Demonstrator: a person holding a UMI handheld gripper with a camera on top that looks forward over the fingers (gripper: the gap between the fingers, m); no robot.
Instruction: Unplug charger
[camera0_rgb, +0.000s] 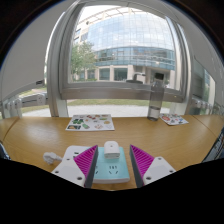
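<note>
**Charger sits between the spread fingers, not yet gripped**

The gripper (111, 160) points forward over a wooden table (40, 135), its two fingers spread, with a magenta pad (86, 157) on each inner face. Directly between them stands the charger (111, 158), a small white block with its long axis running up and away from the gripper, in line with the fingers. A narrow gap shows on either side of it, so the pads flank it and do not seem to press on it. It appears to sit in a pale socket strip (110, 181) below; the plug itself is hidden.

My judgement: the fingers need only close straight inward, then pull back along that axis.

Beyond the charger, a printed sheet (91, 122) lies left of it on the table, and a smaller sheet (173, 120) right. Farther still, a large window (120, 50) shows a building.
</note>
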